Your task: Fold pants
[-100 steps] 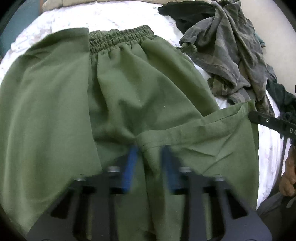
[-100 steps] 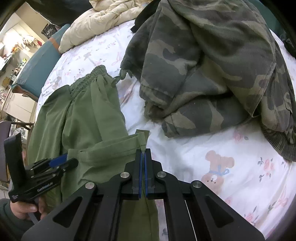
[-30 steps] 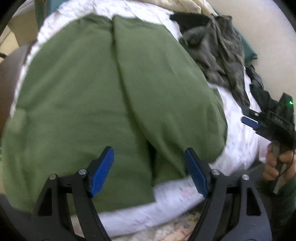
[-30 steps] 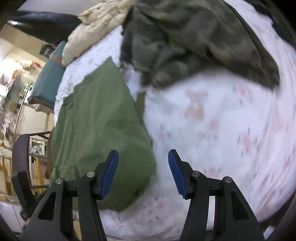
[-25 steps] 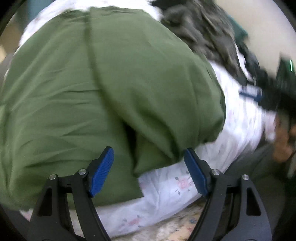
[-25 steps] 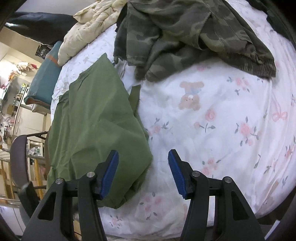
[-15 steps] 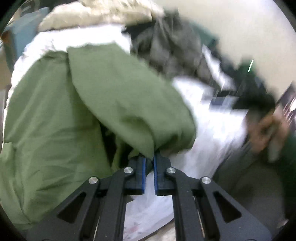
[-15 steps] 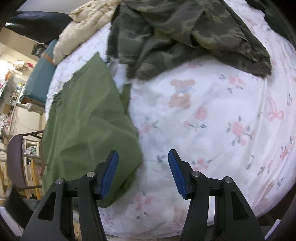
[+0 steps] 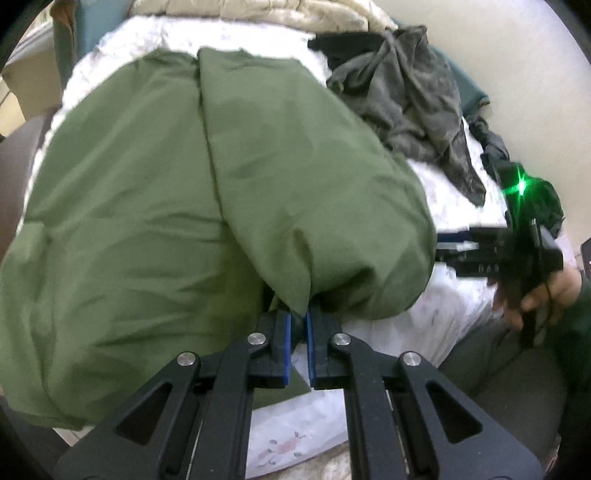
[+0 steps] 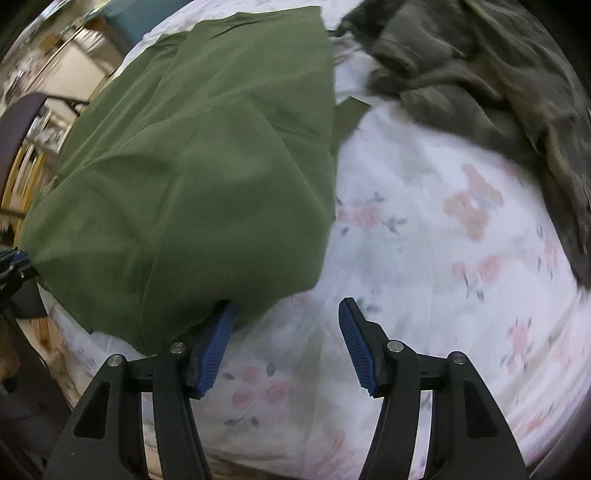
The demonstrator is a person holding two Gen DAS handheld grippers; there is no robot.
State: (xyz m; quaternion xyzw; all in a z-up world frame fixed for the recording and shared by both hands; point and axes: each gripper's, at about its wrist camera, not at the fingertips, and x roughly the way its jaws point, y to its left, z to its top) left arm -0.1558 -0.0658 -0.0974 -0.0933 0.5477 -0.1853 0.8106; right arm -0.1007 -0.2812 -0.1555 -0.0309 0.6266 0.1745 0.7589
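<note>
Now the left gripper [image 9: 299,325] is clenched on the near edge of the green pants [image 9: 166,229], its blue fingers [image 9: 285,347] pinching a bunched fold of cloth where two layers meet. Those pants lie spread over the bed [image 9: 399,332], which carries a white sheet printed with pink flowers and bears; the cloth covers most of the left and middle of the left wrist view, with one layer folded over another along a seam running from far to near. Beyond them on the far right sits a heap of camouflage clothes [image 9: 417,96], with a cream quilt [image 9: 258,14] at the far end of the bed.

Its partner, the right gripper [image 10: 284,343], is released: its jaws have just been opening a little wider, and nothing is pinched between them. Its left finger [image 10: 216,354] is just under the near right corner of the pants [image 10: 192,158], while the right finger [image 10: 356,350] stands over bare sheet [image 10: 424,258]. From the left wrist view, the right gripper [image 9: 448,245] shows at the right edge, gripped by a hand [image 9: 543,291] with a dark green sleeve, just beside the right edge of the pants. The right view is blurred.
</note>
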